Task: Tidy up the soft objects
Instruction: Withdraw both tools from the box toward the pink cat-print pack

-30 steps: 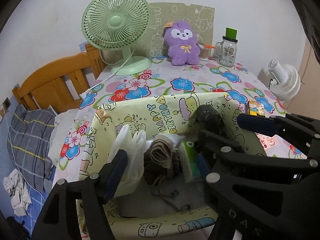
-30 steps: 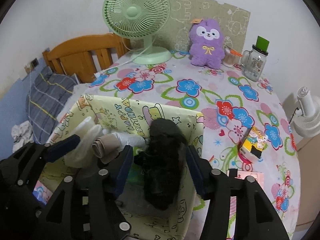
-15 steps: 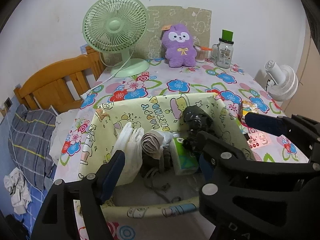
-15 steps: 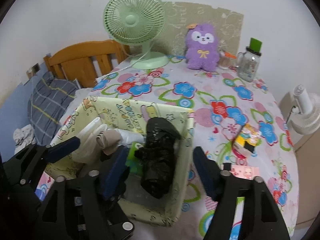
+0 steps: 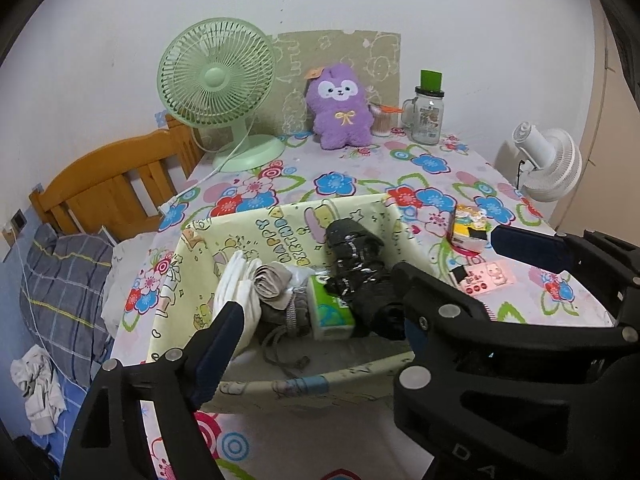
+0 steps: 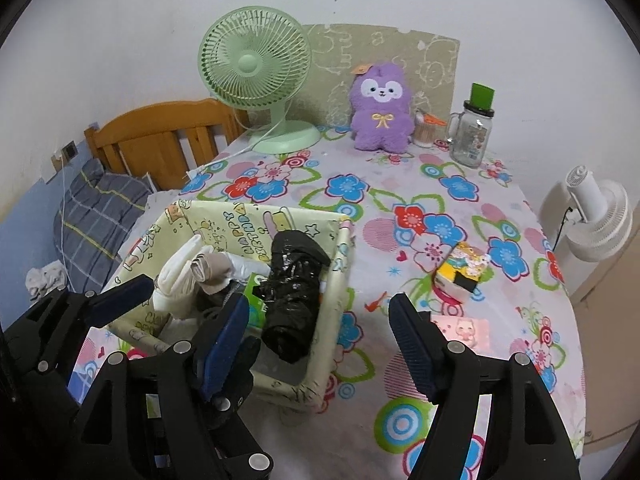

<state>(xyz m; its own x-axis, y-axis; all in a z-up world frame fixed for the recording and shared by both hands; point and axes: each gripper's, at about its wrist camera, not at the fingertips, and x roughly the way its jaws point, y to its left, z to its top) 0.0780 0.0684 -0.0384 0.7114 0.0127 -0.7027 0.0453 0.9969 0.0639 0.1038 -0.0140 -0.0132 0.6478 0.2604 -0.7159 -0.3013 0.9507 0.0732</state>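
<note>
**Both tools released over the fabric bin**

Left wrist view: Left tool (image 5: 316,320) spread and opening further, nothing between its pads. Just beyond it, the yellow cartoon-print fabric bin (image 5: 224,236) on the flower-print counter (image 5: 360,176). Inside the bin, left to right: white folded cloth (image 5: 236,280), rolled beige cloth (image 5: 272,280), green tissue pack (image 5: 330,308), black bundle (image 5: 356,264) against the bin's right side. Grey cord (image 5: 280,344) loose on the bin's floor, seen only here. Right tool's blue-padded finger (image 5: 528,246) to the right of the bin, above the counter. Left of the bin, a bed with plaid bedding (image 5: 64,280) and wooden headboard (image 5: 108,184).

Right wrist view: Right tool (image 6: 320,332) parted wide, holding nothing; left pad over the bin (image 6: 340,280), right pad over bare counter (image 6: 440,184). Black bundle (image 6: 292,292) free, lying in the bin's right end. Left tool (image 6: 124,300) at the bin's near-left corner. Right of the bin, a yellow packet (image 6: 460,272) and a pink card (image 6: 464,328), shown in full here. Behind the bin, far back: green fan (image 6: 256,68), purple plush (image 6: 380,108), glass jar (image 6: 472,136).
</note>
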